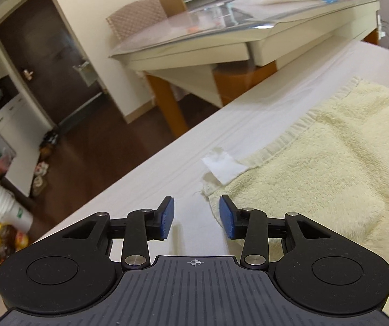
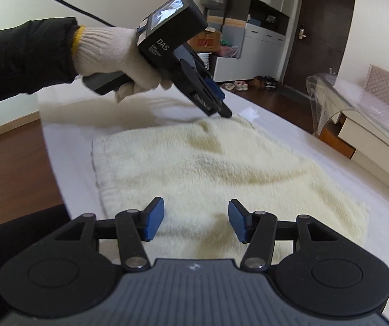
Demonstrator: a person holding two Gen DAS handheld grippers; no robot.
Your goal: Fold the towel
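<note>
With the cream towel (image 2: 202,174) spread flat across the frame's centre on the white sheet (image 1: 151,174), both the left gripper (image 1: 196,217) and right gripper (image 2: 195,224), jaws apart and empty, should pinch matching corners squarely before lifting.

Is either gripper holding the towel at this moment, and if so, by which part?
Nothing is held. The left gripper stands open at the corner of the towel by the white tag; the right gripper hangs open above the towel.
</note>
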